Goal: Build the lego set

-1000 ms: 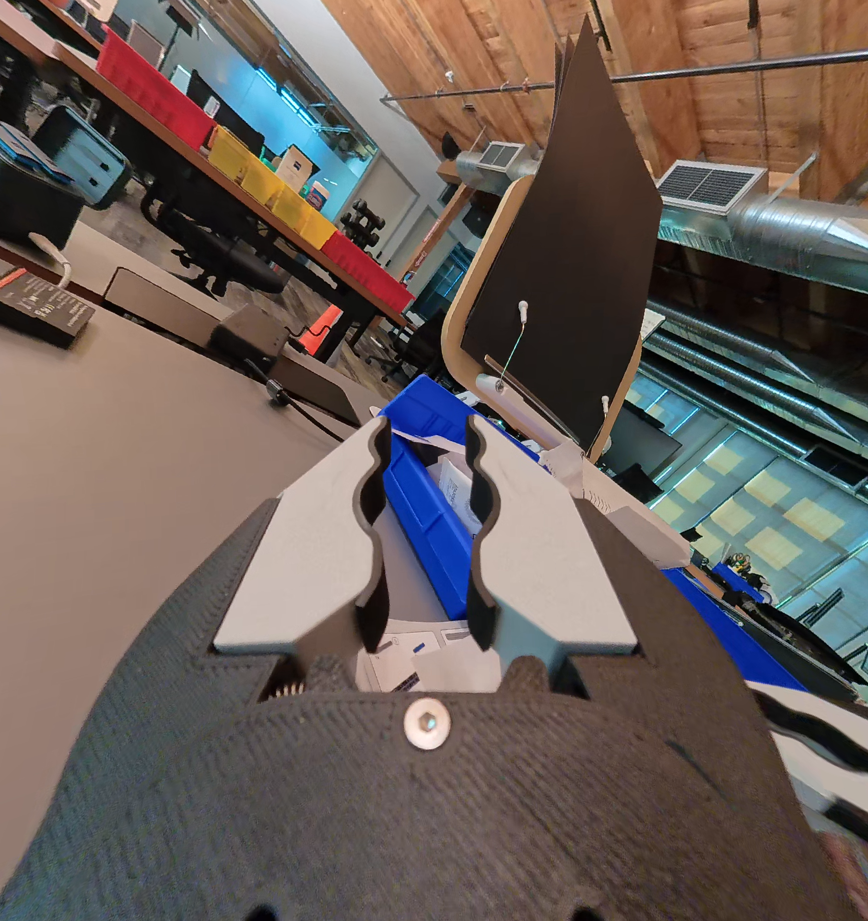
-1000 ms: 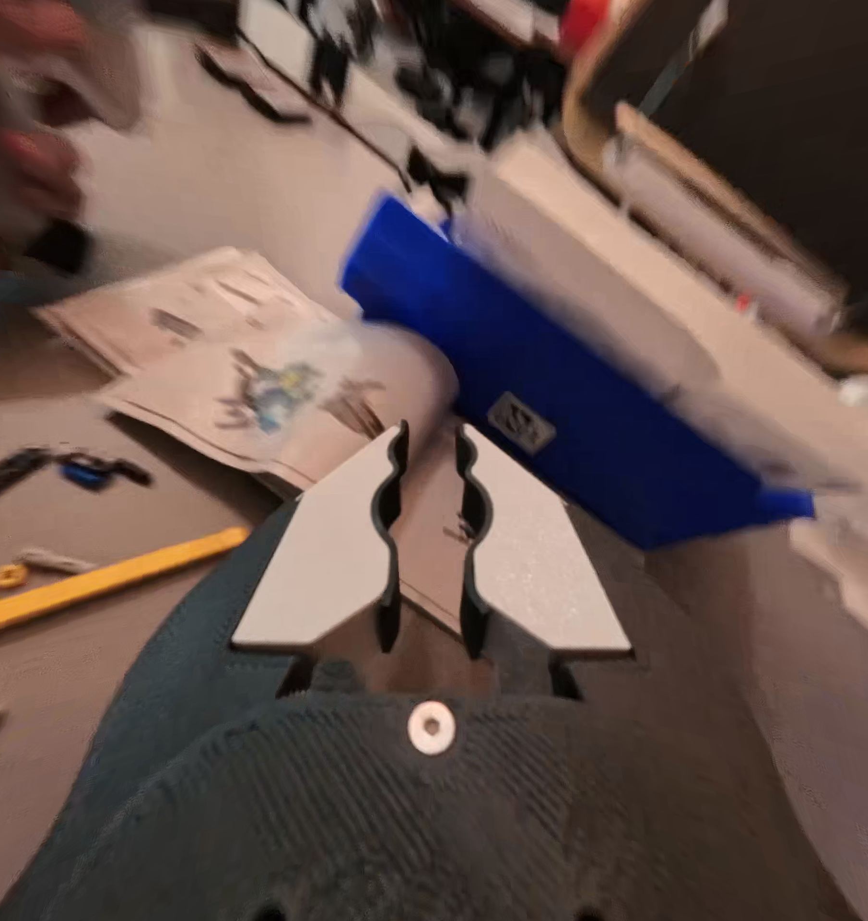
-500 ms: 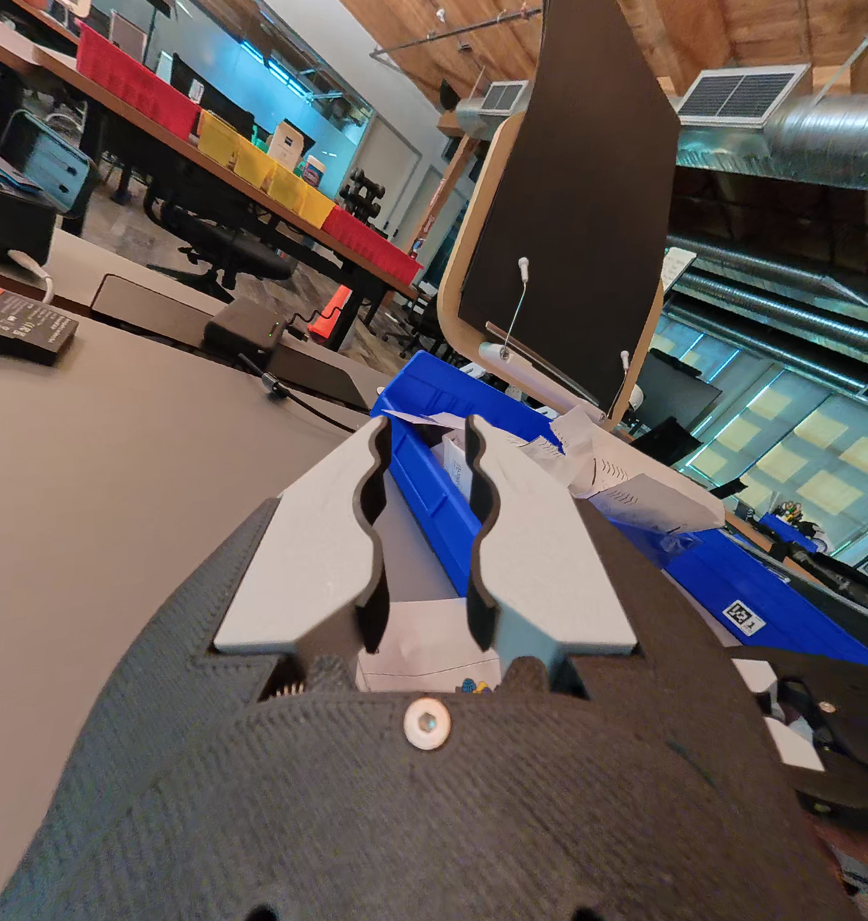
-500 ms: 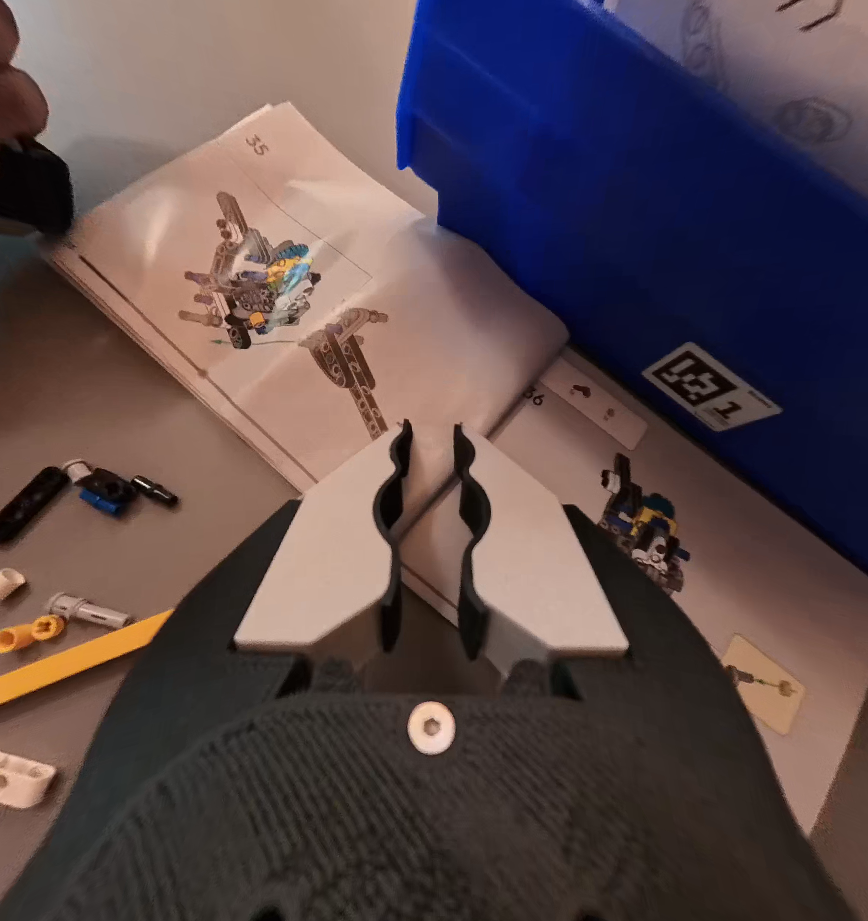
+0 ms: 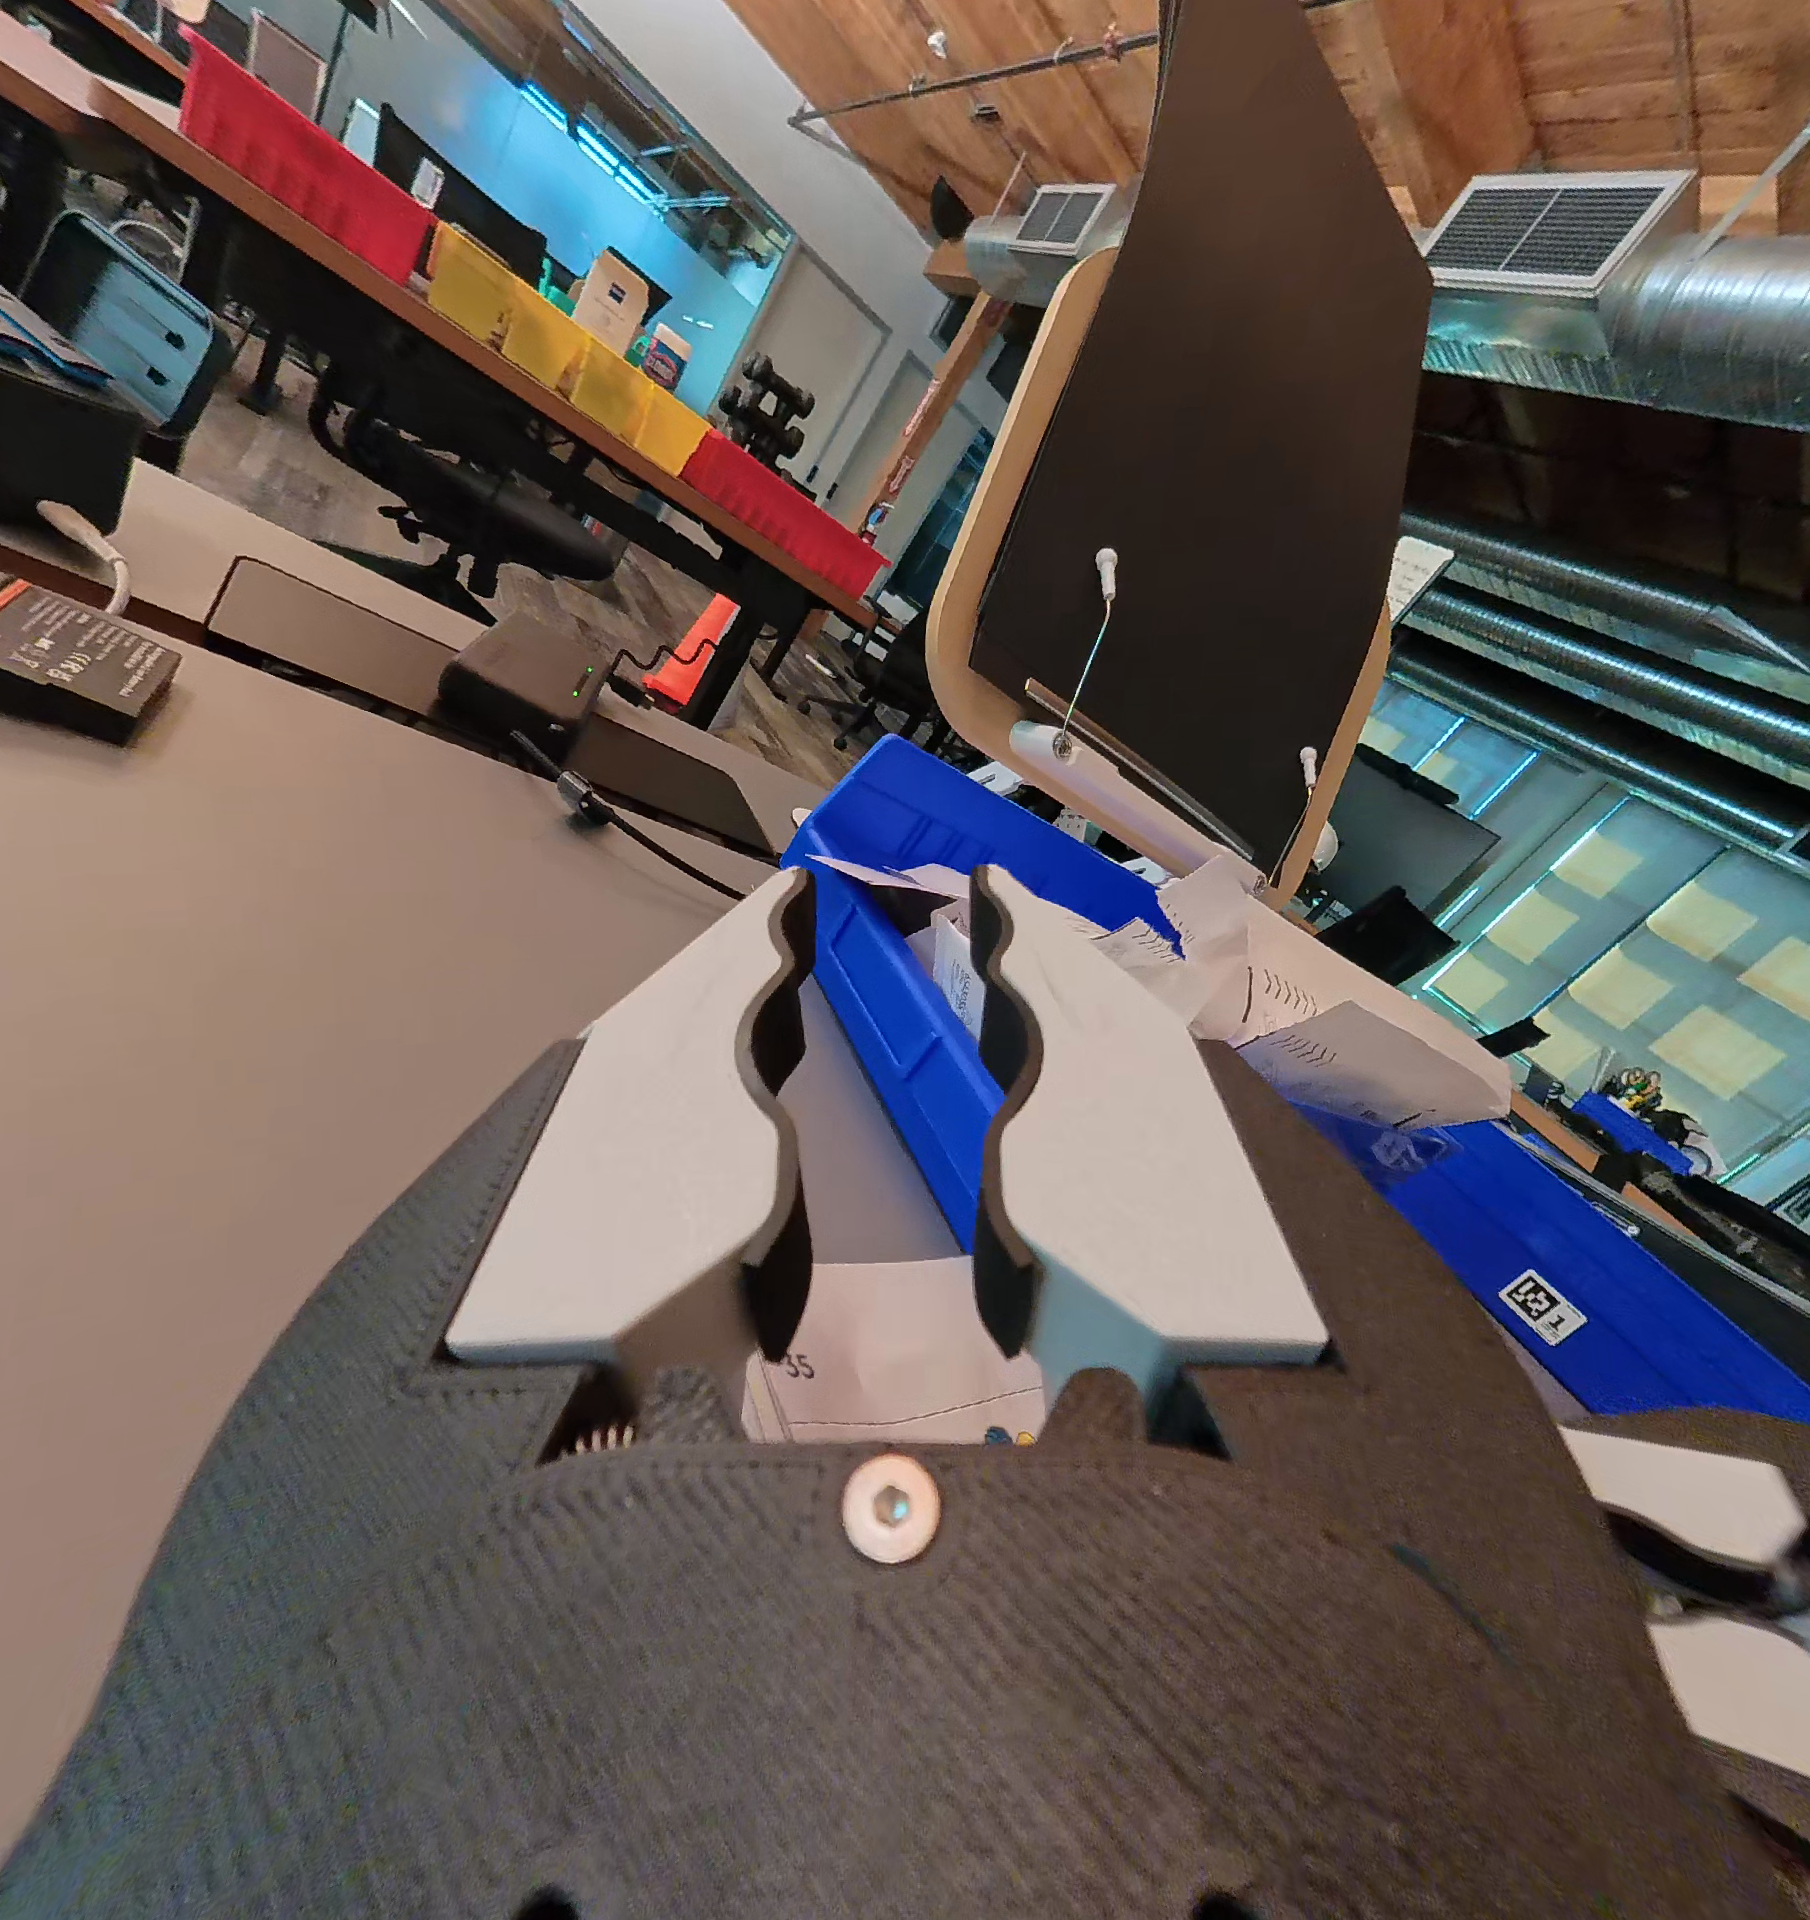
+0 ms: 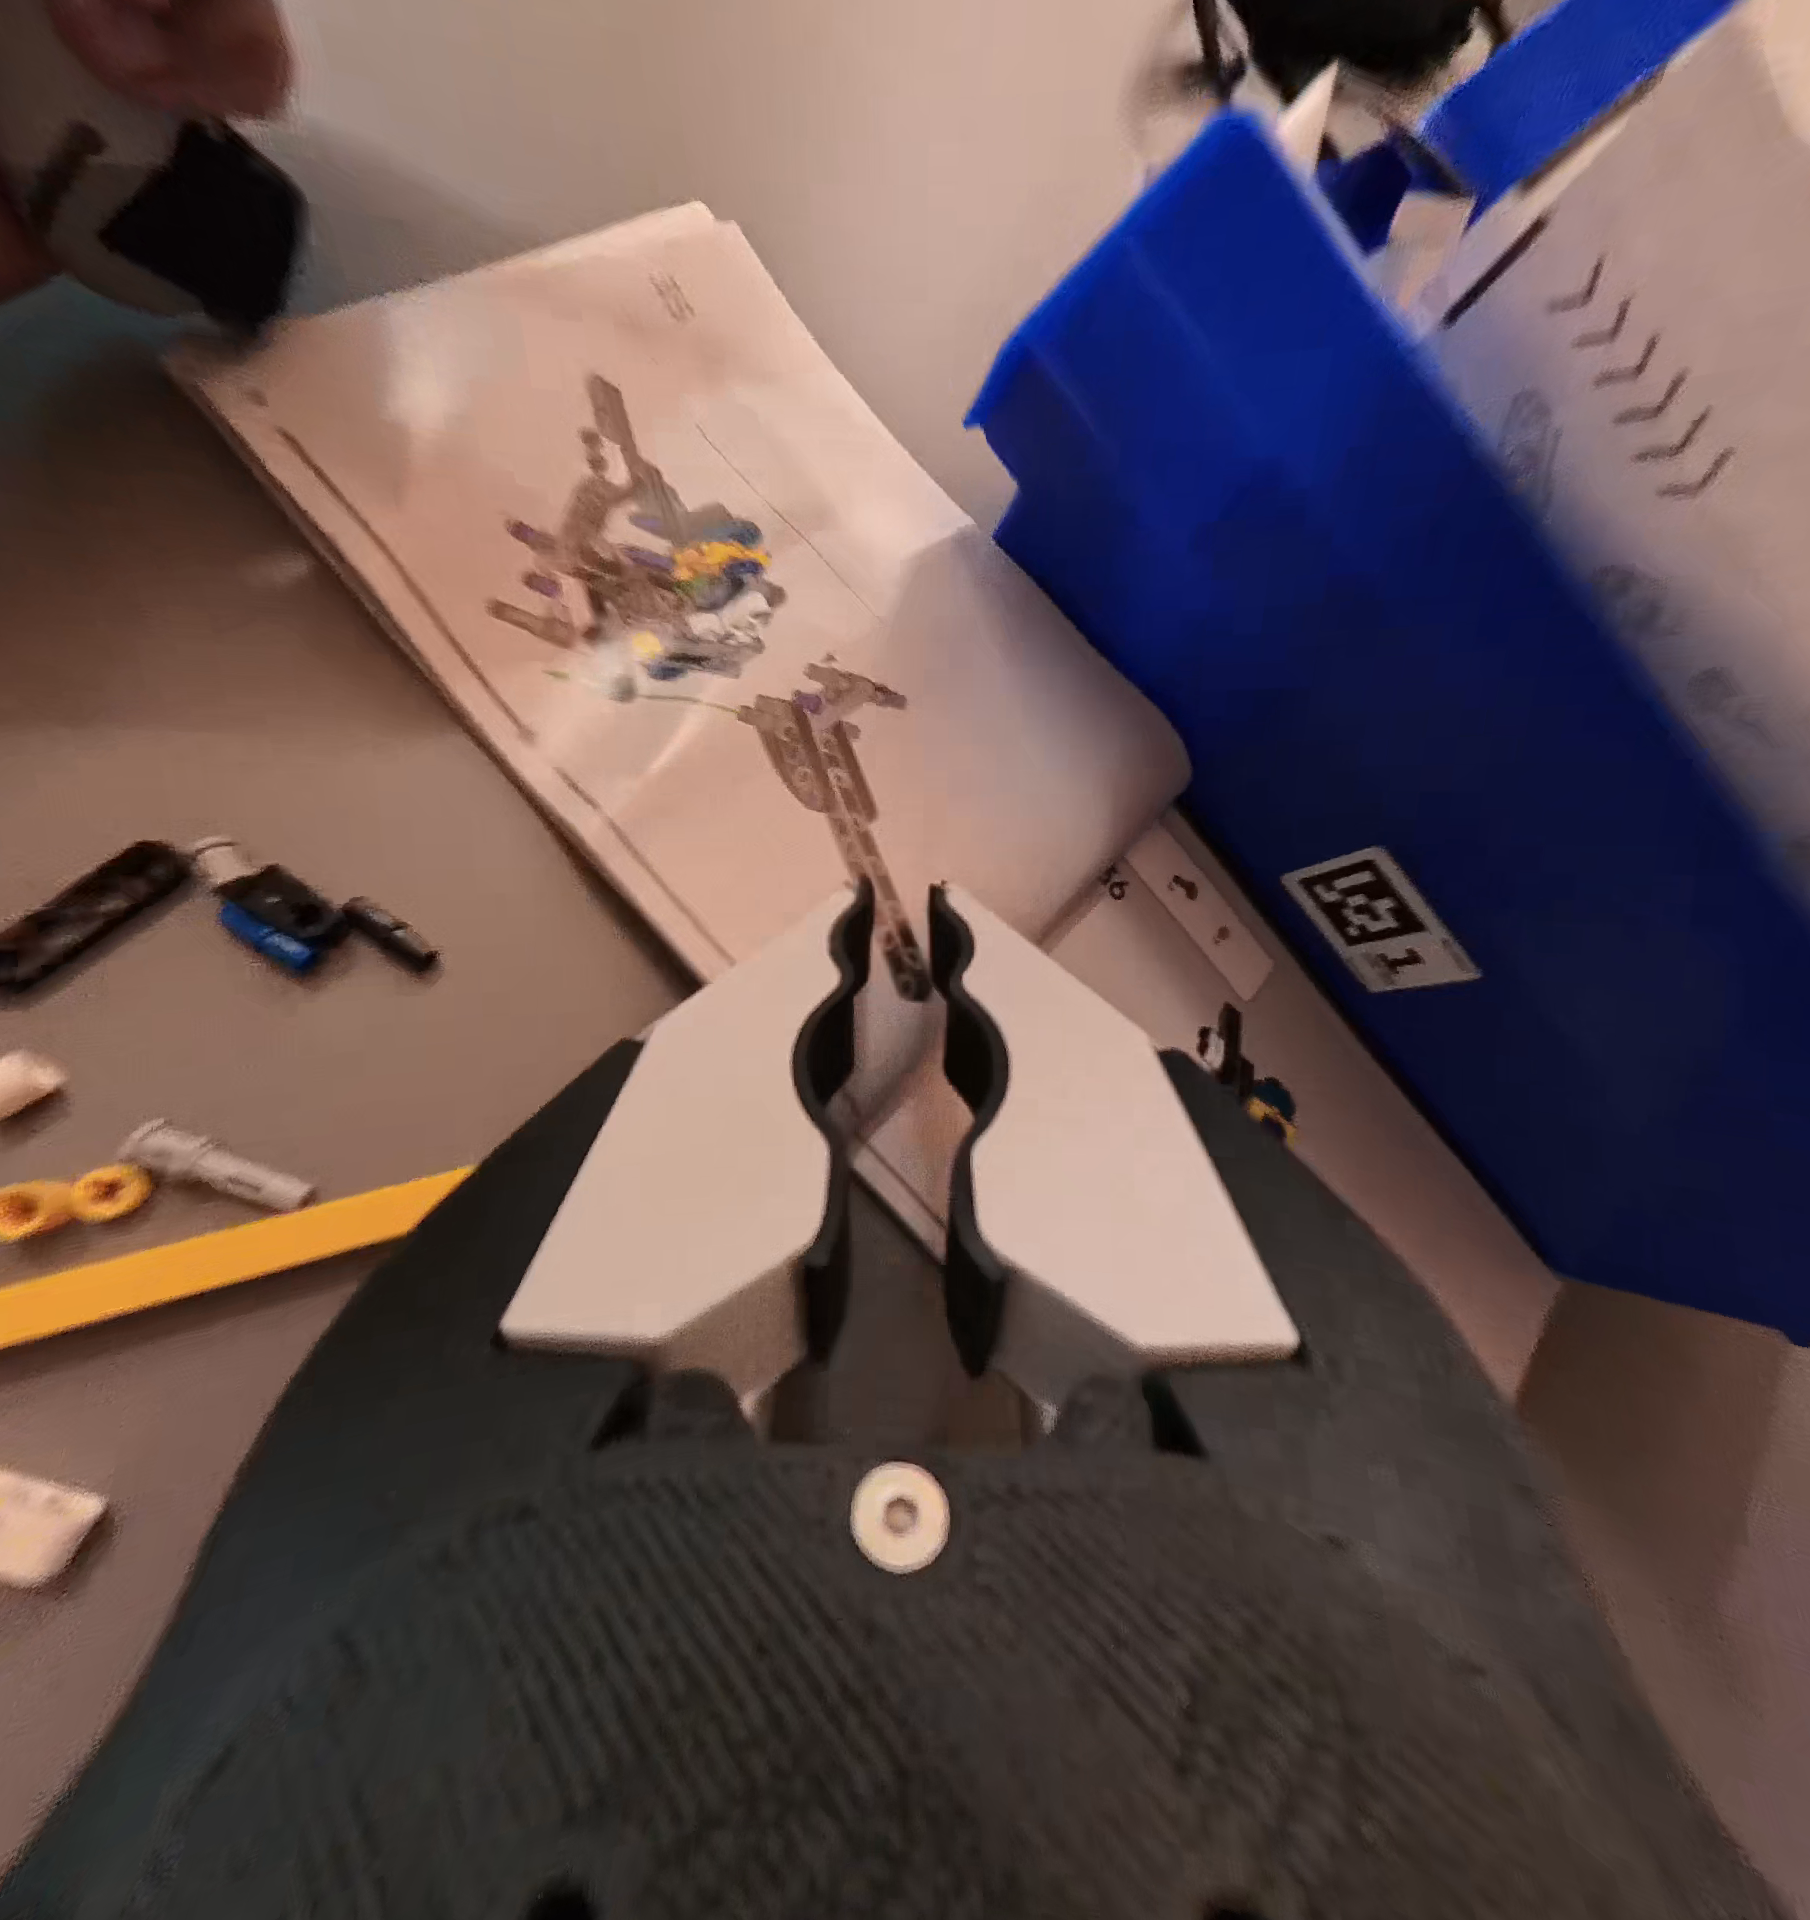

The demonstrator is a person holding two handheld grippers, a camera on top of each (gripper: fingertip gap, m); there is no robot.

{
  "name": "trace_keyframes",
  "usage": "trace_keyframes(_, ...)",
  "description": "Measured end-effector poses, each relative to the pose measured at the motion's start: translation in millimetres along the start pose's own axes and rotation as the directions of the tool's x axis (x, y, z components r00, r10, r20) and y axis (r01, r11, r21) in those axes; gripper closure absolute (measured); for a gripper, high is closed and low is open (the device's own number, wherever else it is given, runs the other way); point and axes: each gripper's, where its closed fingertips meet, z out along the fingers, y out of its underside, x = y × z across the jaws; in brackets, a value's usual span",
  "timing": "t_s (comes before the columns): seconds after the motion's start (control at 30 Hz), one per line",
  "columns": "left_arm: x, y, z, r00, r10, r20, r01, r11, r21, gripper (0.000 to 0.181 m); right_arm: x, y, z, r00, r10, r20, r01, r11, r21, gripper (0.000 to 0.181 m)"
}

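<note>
While both tools hang empty above the grey table [image 5: 257,1039], the scene reads line by line:

Left gripper [image 5: 888,894]: grey two-finger tool with wavy black pads, jaws a moderate gap apart, nothing between them; it points along the table toward the bin.
Right gripper [image 6: 899,902]: same build, jaws set to a narrow gap, holding nothing; it hovers over the lower edge of the booklet.
Open white instruction booklet [image 6: 672,540]: flat on the table, its right edge touching the bin; a corner of it shows between the left tool's fingers [image 5: 880,1351].
Blue plastic storage bin [image 6: 1400,727]: just right of the booklet, a square black-and-white marker tag on its side, crumpled white paper bags [image 5: 1265,997] piled in it.
Loose Lego pieces: left of the booklet, well apart from both tools: a black beam [image 6: 70,914], a blue-and-black pin cluster [image 6: 298,920], a small white sleeve [image 6: 5,1086], a yellow connector [image 6: 59,1200], a grey axle pin [image 6: 215,1164], a white flat beam [image 6: 7,1517].
Long yellow strip [image 6: 184,1268]: lies below the small pieces, its end passing under the right tool's body.
Sharpness: right wrist view is motion-blurred.
</note>
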Motion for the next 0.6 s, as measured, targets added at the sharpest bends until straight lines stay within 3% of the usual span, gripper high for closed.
trace_keyframes(0.07, 2, 1, 1, 1.000, 0.008, -0.003, -0.008, 1.000, -0.005, 0.154, -18, -10, -21, 0.997, 0.031, 0.077, -0.035, 0.998, 0.054, 0.172)
trace_keyframes(0.2, 9, 10, 5, 0.997, 0.075, -0.008, -0.076, 0.996, -0.041, 0.154, -92, -19, -96, 0.876, 0.167, 0.453, -0.248, 0.961, 0.124, 0.158)
trace_keyframes(0.27, 18, 12, 7, 0.991, 0.129, -0.021, -0.130, 0.990, -0.055, 0.153, -100, 2, -126, 0.880, 0.165, 0.446, -0.245, 0.961, 0.128, 0.159)
trace_keyframes(0.37, 40, 10, 10, 0.979, 0.194, -0.061, -0.198, 0.979, -0.053, 0.153, -74, 47, -158, 0.964, 0.101, 0.246, -0.142, 0.978, 0.152, 0.159)
trace_keyframes(0.43, 63, 4, 10, 0.970, 0.223, -0.099, -0.228, 0.973, -0.039, 0.153, -25, 76, -179, 0.997, 0.074, -0.002, -0.072, 0.982, 0.175, 0.164)
trace_keyframes(0.53, 107, -1, 10, 0.949, 0.270, -0.165, -0.278, 0.960, -0.026, 0.153, 70, 132, -221, 0.919, 0.171, -0.356, -0.102, 0.974, 0.204, 0.163)
trace_keyframes(0.6, 142, 7, 6, 0.933, 0.290, -0.211, -0.305, 0.952, -0.039, 0.153, 111, 178, -244, 0.846, 0.320, -0.427, -0.234, 0.942, 0.242, 0.156)
